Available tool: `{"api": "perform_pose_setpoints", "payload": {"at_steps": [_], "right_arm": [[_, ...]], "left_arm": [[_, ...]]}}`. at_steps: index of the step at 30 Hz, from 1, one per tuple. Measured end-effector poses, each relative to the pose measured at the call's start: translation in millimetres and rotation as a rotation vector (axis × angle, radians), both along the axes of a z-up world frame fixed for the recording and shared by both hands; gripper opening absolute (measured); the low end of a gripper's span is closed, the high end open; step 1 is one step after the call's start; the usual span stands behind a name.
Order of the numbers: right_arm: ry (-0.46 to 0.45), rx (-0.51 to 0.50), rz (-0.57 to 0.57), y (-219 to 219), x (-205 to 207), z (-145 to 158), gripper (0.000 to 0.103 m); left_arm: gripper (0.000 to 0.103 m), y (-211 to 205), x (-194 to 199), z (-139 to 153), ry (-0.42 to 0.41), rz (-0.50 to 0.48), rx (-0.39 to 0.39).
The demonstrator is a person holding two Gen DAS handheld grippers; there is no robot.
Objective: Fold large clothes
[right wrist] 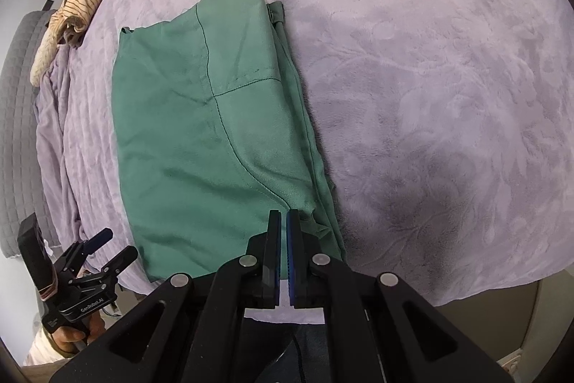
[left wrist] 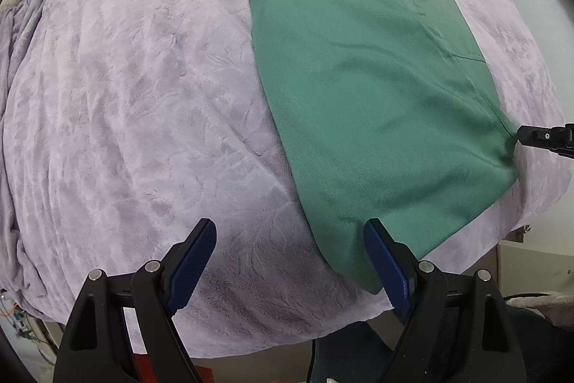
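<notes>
A green garment (right wrist: 201, 139), already folded into a long panel, lies on the lilac plush blanket (right wrist: 430, 96) of a bed, close to the near edge. The right gripper (right wrist: 283, 221) has its jaws clenched at the garment's near right corner; in the left wrist view the cloth rises into a small peak at that tip, so it appears to be pinching the fabric, though the bite itself is hard to make out. The left gripper (left wrist: 290, 261) hangs with jaws spread wide over the near left corner, one finger above the green cloth, the other above bare blanket, grasping nothing.

The risk, as I judge it, is a lopsided lift: with only one corner caught, raising it would drag the panel askew and let the stacked layers along the right edge slide apart. A thin bite could also slip off the hem.

The garment's long axis runs away from the person, from the near edge toward a narrower far end. A striped tan cloth (right wrist: 82, 6) sits bunched well apart at the far left.
</notes>
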State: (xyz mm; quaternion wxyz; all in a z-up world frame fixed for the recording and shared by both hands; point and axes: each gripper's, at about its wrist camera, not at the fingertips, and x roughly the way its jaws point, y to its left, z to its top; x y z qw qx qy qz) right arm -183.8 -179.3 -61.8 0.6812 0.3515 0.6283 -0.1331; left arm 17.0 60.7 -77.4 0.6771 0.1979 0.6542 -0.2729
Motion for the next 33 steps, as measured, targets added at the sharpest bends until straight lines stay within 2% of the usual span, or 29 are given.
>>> {"api": "perform_pose_setpoints", "payload": {"at_steps": [2,3,4,12,18,23,27,28,29,30,31,33], "right_arm": [[-0.006,-0.015,0.006,0.2,3.3,5.9,0.003],[-0.011,-0.019,0.009,-0.1,5.0,8.9,0.003],[-0.014,-0.022,0.013,-0.1,6.7,11.3,0.003],[-0.008,-0.053,0.056,6.2,18.4,20.5,0.003],[0.025,-0.069,0.089,14.2,22.2,19.5,0.003],[0.043,-0.123,0.112,18.1,24.8,27.0,0.003],[0.024,-0.165,0.131,18.4,31.9,43.2,0.005],[0.019,-0.181,0.139,19.0,34.0,48.1,0.011],[0.015,-0.192,0.145,19.3,35.9,51.9,0.038],[0.007,-0.205,0.151,20.0,37.9,56.7,0.077],[-0.006,-0.214,0.158,21.5,39.9,61.3,0.087],[-0.027,-0.241,0.176,25.3,43.6,71.8,0.088]], "left_arm": [[0.086,0.2,3.3,2.4,-0.002,0.014,-0.002],[0.09,0.5,5.0,3.1,-0.002,0.021,0.001],[0.103,-0.1,5.8,3.7,-0.005,0.027,0.009],[0.103,-6.1,4.0,11.5,-0.005,0.021,0.012],[0.103,-5.9,5.1,6.2,0.051,0.068,0.047],[0.103,-8.5,15.5,26.3,-0.02,0.114,0.069],[0.103,-13.3,24.4,47.2,-0.069,0.157,0.051],[0.103,-14.0,26.0,51.5,-0.072,0.167,0.041],[0.103,-14.9,26.9,55.3,-0.074,0.177,0.032],[0.103,-16.1,27.5,59.2,-0.076,0.183,0.024],[0.103,-18.1,27.9,61.3,-0.079,0.185,0.021],[0.103,-21.4,31.5,68.3,-0.082,0.184,0.013]]}}
